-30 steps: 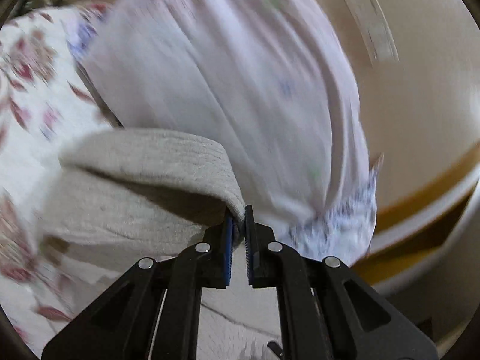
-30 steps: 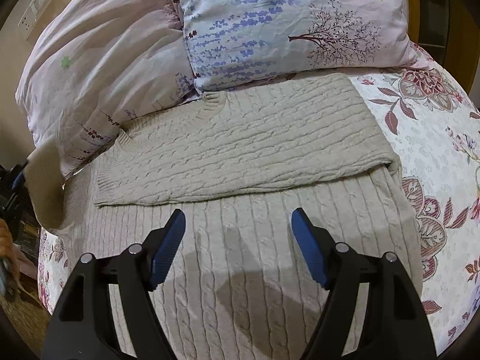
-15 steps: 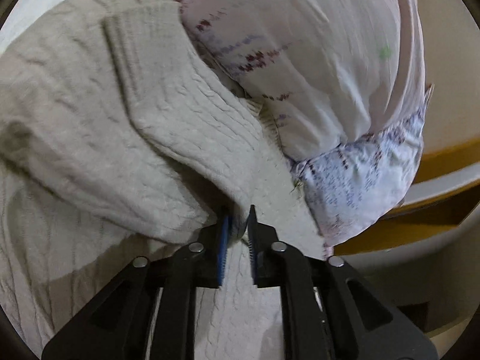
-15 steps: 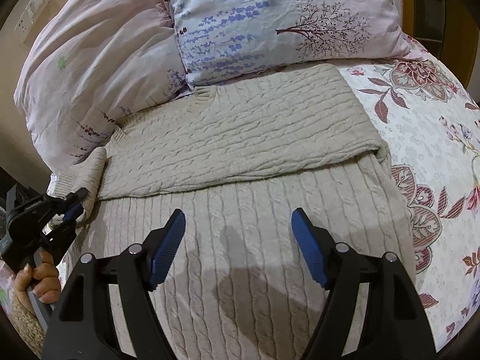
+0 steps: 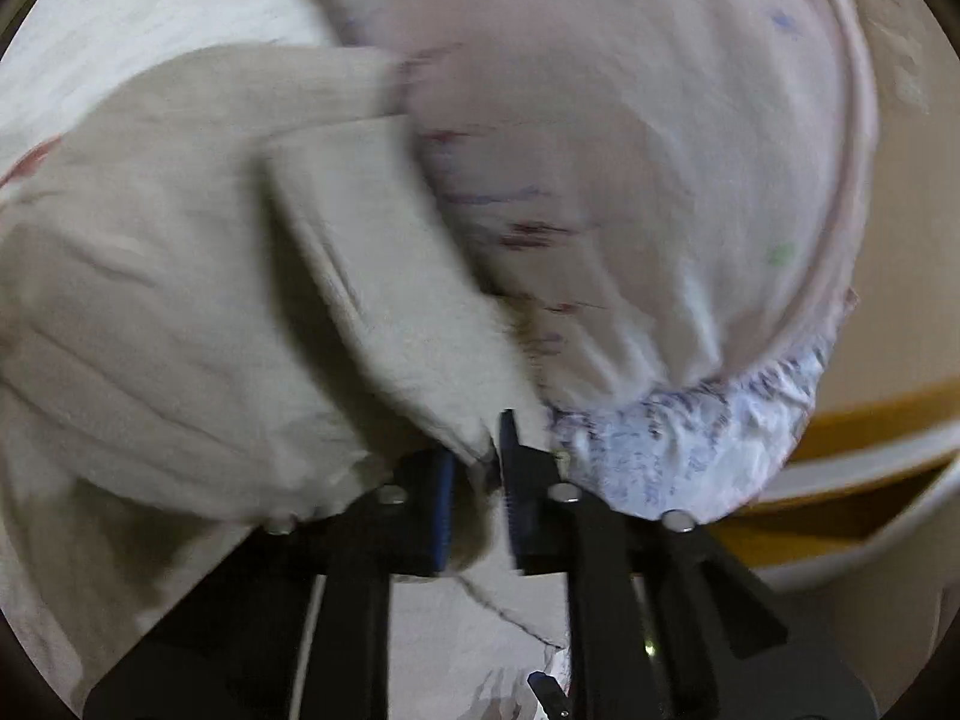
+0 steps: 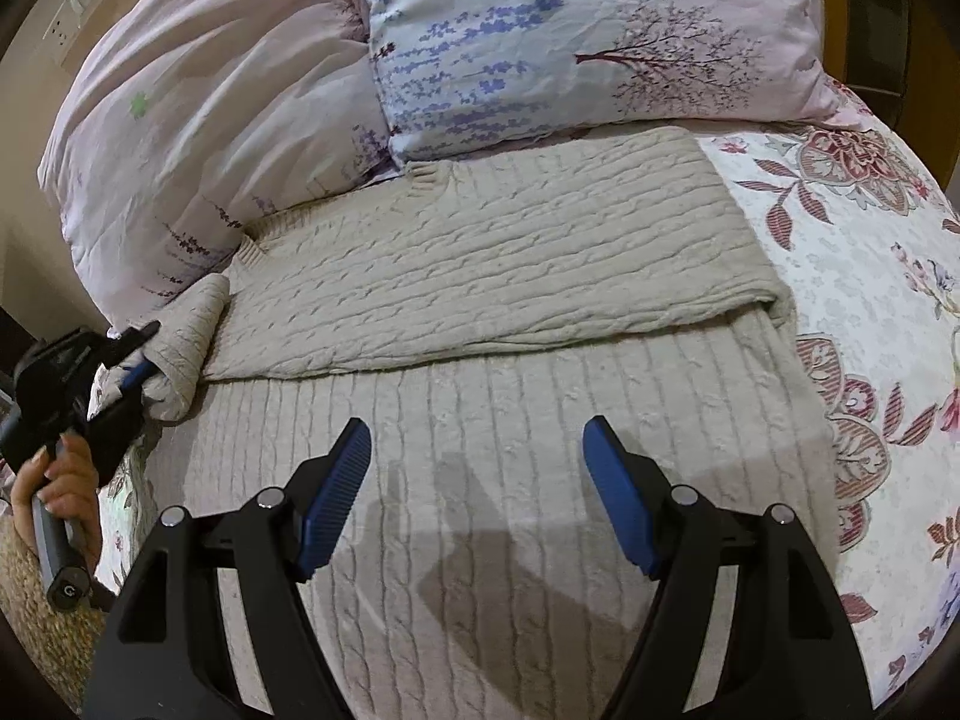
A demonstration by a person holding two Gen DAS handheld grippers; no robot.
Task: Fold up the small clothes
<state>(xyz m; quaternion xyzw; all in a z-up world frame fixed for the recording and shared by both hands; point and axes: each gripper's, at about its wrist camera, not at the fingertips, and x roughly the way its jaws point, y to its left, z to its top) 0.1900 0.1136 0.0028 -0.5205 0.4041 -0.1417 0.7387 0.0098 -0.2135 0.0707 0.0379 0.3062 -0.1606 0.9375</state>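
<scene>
A beige cable-knit sweater (image 6: 492, 312) lies flat on the bed, its upper part folded down over the body. My left gripper (image 5: 477, 462) is shut on the sweater's sleeve (image 5: 372, 276) and holds it lifted at the sweater's left edge; it also shows in the right wrist view (image 6: 135, 360), with the sleeve (image 6: 186, 342) curling from it. My right gripper (image 6: 477, 456) is open and empty, hovering over the lower part of the sweater.
Two pillows lean at the head of the bed: a pink one (image 6: 198, 120) on the left and a lavender-print one (image 6: 570, 36). A floral bedsheet (image 6: 870, 300) lies to the right. A wall (image 5: 900, 240) and a wooden bed frame (image 5: 870, 420) stand beyond the pink pillow.
My left gripper has carried the sleeve up from the bed's left side and in onto the sweater's left edge. My right gripper has held still over the sweater.
</scene>
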